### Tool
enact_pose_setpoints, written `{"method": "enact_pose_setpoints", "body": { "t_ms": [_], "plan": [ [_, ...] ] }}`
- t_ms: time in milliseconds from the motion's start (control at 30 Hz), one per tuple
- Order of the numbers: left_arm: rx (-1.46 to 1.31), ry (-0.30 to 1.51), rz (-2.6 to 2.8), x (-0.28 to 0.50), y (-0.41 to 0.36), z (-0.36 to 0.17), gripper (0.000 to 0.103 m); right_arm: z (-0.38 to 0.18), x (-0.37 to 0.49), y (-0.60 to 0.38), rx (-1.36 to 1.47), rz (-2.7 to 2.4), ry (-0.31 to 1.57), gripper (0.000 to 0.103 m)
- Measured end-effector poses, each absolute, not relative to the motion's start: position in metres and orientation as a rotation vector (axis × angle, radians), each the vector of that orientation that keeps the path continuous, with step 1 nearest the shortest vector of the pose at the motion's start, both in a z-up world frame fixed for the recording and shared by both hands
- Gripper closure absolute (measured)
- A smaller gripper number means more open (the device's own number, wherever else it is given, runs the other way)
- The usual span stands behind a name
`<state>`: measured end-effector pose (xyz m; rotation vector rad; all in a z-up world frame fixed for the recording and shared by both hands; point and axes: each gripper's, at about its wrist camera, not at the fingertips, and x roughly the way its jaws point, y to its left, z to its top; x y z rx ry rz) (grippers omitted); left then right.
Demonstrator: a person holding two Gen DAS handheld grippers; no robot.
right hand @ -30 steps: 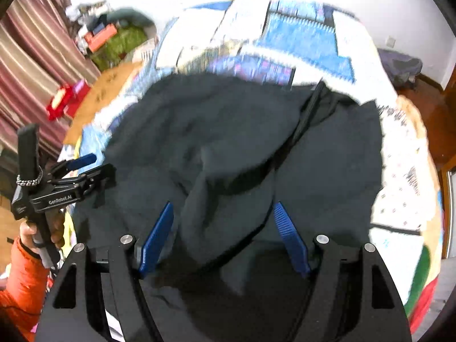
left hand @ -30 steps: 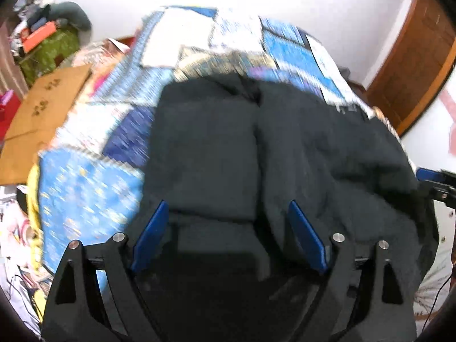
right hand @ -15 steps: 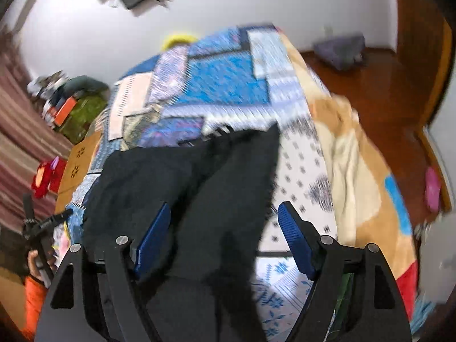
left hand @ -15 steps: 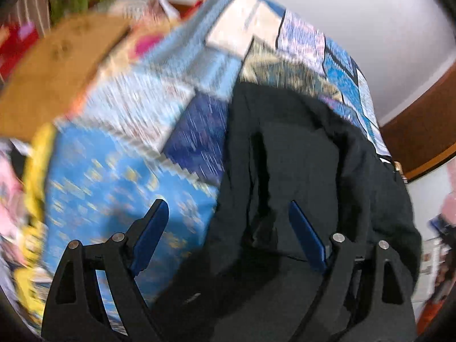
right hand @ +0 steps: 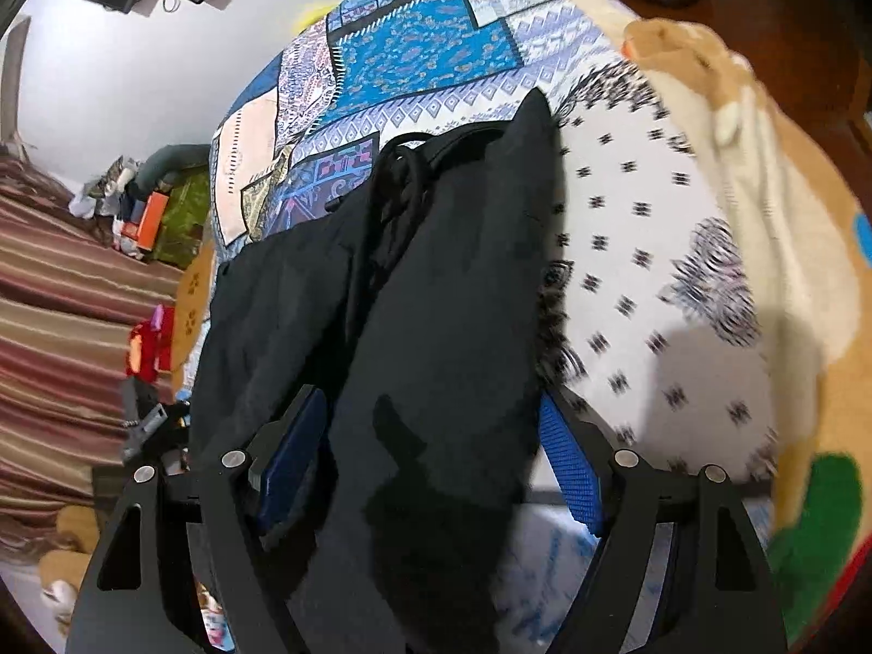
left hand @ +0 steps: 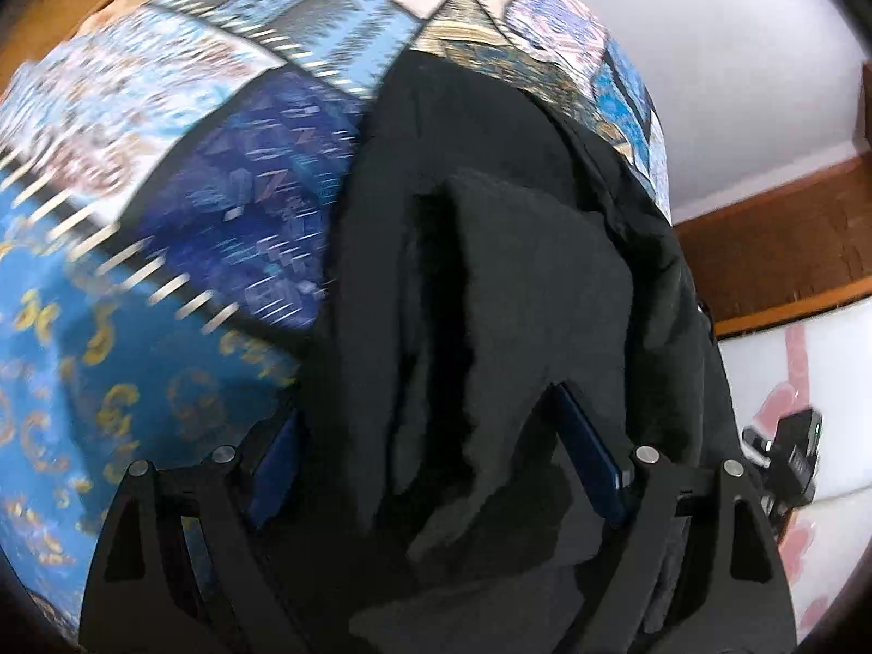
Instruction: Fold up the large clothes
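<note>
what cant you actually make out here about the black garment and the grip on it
- Left wrist view: the quilt is motion-blurred; the black garment covers the left gripper fingers' tips, so contact is unclear.
- Right wrist view: the garment's near end runs off the bottom edge; it hides the right gripper left finger's tip.

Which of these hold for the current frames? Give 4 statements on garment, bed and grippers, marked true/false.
1. The black garment lies on a patchwork quilt. True.
2. The left gripper is clamped shut. False: its jaws are spread wide, with black fabric between them.
3. A black drawstring shows on the garment. True.
4. The right gripper hangs over bare floor. False: it is over the garment, jaws open.
</note>
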<state>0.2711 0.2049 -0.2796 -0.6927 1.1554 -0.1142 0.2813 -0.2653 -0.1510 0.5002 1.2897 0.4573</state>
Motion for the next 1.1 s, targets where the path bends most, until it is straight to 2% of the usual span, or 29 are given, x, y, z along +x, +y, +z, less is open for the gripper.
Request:
{"method": "enact_pose_setpoints", "body": {
  "t_ms": [133,167,200,233,267,300,367,467,567,833,967,1100],
  "plan": [
    [-0.616,1.151,-0.096,0.279,0.192,-0.276,0.018,-0.157,0.293,-0.258,0.527,0.432,1.307,0.028],
    [-0.605,1.146,-0.092,0.280,0.190,-0.275,0.026,-0.156,0.295,-0.255,0.521,0.424,1.311,0.035],
    [-0.602,1.141,-0.090,0.281,0.191,-0.274,0.031,-0.156,0.297,-0.251,0.500,0.407,1.321,0.051],
    [-0.596,1.131,-0.086,0.280,0.191,-0.271,0.042,-0.155,0.298,-0.250,0.478,0.394,1.333,0.059],
    [-0.577,1.128,-0.071,0.280,0.190,-0.267,0.052,-0.154,0.299,-0.247,0.453,0.377,1.346,0.072],
    [-0.544,1.122,-0.056,0.278,0.188,-0.261,0.057,-0.152,0.299,-0.247,0.441,0.377,1.349,0.077],
    [-0.415,1.098,-0.012,0.274,0.177,-0.245,0.078,-0.143,0.299,-0.244,0.420,0.405,1.335,0.085],
    [-0.311,1.066,-0.002,0.266,0.167,-0.226,0.086,-0.121,0.295,-0.240,0.392,0.450,1.295,0.091],
    [-0.294,1.029,-0.025,0.269,0.163,-0.201,0.090,-0.094,0.292,-0.231,0.351,0.490,1.237,0.094],
    [-0.220,0.870,-0.036,0.289,0.163,-0.128,0.092,-0.030,0.307,-0.191,0.216,0.571,1.080,0.096],
    [-0.229,0.854,-0.001,0.309,0.179,-0.124,0.092,-0.020,0.331,-0.175,0.192,0.558,1.010,0.096],
    [-0.227,0.892,0.052,0.333,0.197,-0.148,0.092,-0.034,0.357,-0.166,0.183,0.536,1.019,0.096]
  ]
}}
